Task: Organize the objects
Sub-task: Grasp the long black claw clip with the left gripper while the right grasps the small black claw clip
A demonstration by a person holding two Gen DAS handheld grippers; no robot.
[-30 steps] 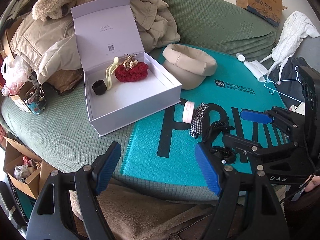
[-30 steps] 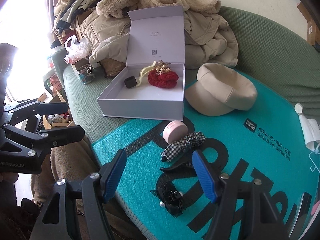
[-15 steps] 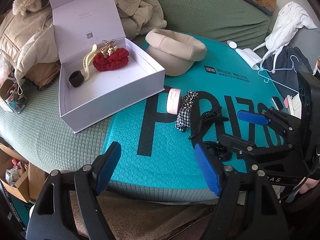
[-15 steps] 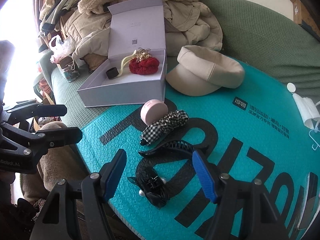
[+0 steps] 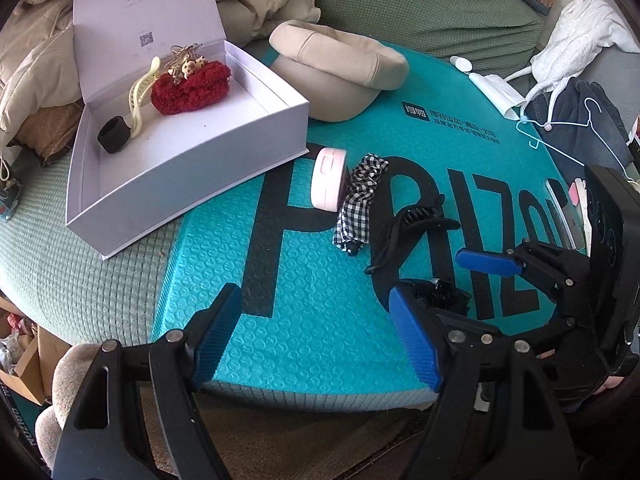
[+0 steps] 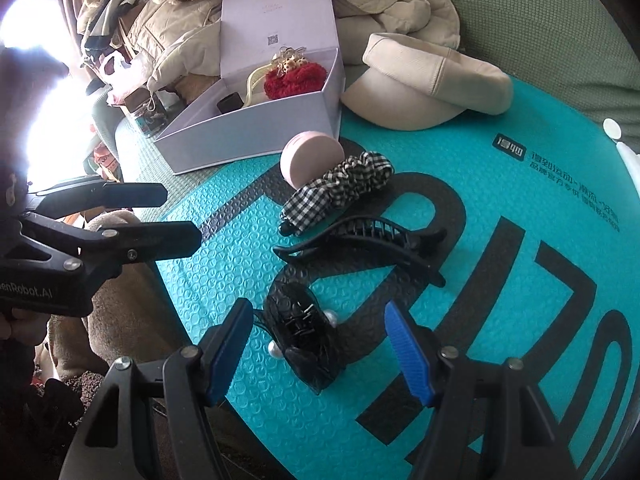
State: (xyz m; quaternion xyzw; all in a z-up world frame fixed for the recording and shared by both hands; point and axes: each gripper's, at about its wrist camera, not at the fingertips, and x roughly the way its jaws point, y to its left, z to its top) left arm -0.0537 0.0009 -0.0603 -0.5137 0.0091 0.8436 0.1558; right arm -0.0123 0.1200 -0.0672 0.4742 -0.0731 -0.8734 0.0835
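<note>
Both grippers hang over a teal bubble-wrap mailer (image 6: pixel 500 208) spread on a green quilted sofa (image 5: pixel 60 264); the right gripper (image 6: pixel 318 350) has its blue-padded jaws spread, empty, either side of a black net hair bow with pearls (image 6: pixel 304 336), and the left gripper (image 5: pixel 316 336) has its jaws spread over bare mailer. At twelve o'clock from the bow lie a black claw clip (image 6: pixel 368 240), a black-and-white gingham scrunchie (image 6: pixel 336 192) and a round pink case (image 6: pixel 310 156). At eleven o'clock an open white box (image 5: pixel 168 168) holds a red fuzzy scrunchie (image 5: pixel 192 88), a cream clip (image 5: pixel 140 96) and a black band (image 5: pixel 114 136), with a beige cap (image 5: pixel 336 68) at one.
</note>
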